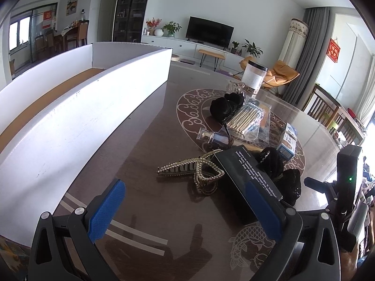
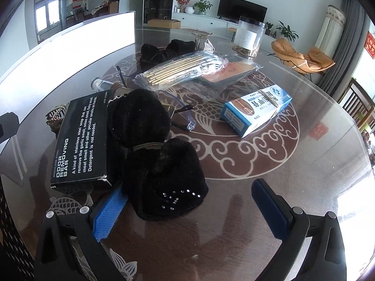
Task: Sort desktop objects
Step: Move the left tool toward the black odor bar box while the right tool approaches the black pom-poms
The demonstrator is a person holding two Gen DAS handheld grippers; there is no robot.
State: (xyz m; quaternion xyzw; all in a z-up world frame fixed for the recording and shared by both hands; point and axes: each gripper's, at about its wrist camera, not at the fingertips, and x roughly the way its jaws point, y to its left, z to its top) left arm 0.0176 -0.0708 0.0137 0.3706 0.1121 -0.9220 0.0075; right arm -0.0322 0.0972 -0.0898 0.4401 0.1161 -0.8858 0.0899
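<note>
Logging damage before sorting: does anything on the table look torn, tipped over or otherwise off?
The black soap box has a torn, whitened near corner. The small glass bottle lies on its side beside the bagged sticks. Both grippers, left and right, are open and empty.

Left gripper, jaws apart, beside black box.

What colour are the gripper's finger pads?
Blue, on black arms; clearest on the right gripper pads in the right wrist view.
</note>
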